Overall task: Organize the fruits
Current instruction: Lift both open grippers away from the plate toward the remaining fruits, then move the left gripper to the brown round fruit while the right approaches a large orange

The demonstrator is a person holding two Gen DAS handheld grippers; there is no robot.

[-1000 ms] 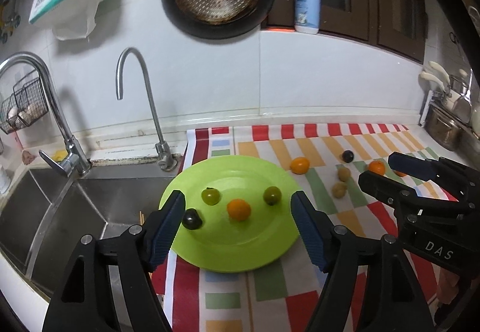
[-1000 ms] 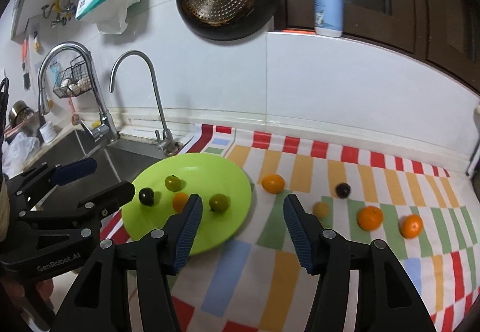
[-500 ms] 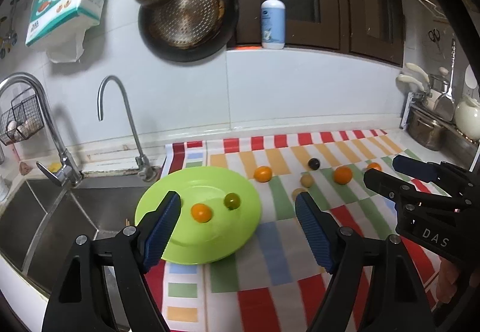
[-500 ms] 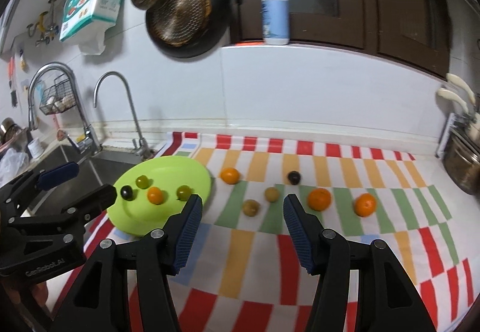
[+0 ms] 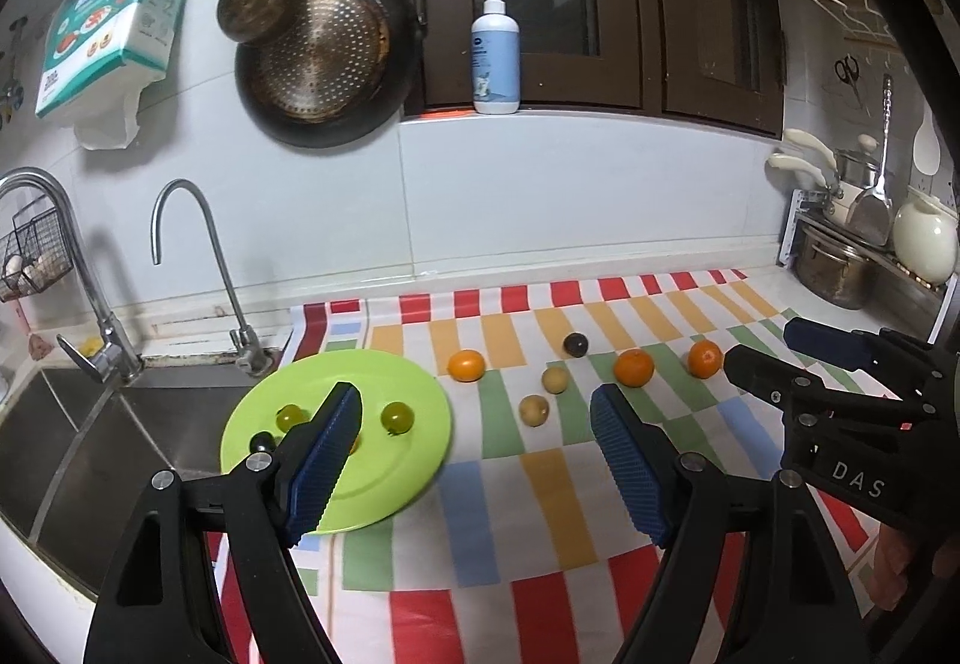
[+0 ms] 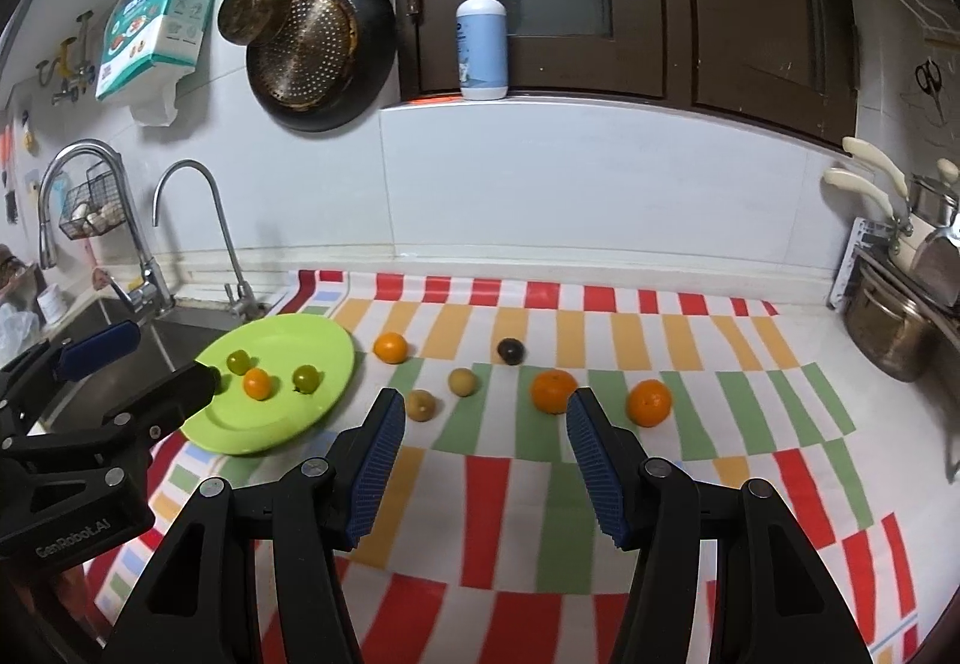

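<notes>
A lime green plate [image 5: 420, 412] [image 6: 324, 358] lies at the left end of a striped mat beside the sink. On it are two green fruits [image 6: 306, 379], a small orange one [image 6: 258, 383] and a dark one [image 5: 261, 442]. On the mat lie three oranges [image 6: 390, 347] [image 6: 552, 391] [image 6: 648, 401], two brownish fruits [image 6: 463, 382] [image 6: 420, 404] and a dark fruit [image 6: 510, 350]. My left gripper [image 5: 477, 445] is open and empty, above the plate's right edge. My right gripper [image 6: 480, 451] is open and empty, in front of the loose fruits.
A steel sink [image 5: 78, 424] with two taps [image 5: 198, 268] lies left of the plate. Pots and utensils [image 5: 852, 256] stand at the right end of the counter. A soap bottle [image 6: 482, 45] stands on the ledge, and pans [image 6: 318, 51] hang on the wall.
Both grippers have pulled back and risen from the plate, so more of the counter and wall shows. Both stay open and empty. The fruits have not moved.
</notes>
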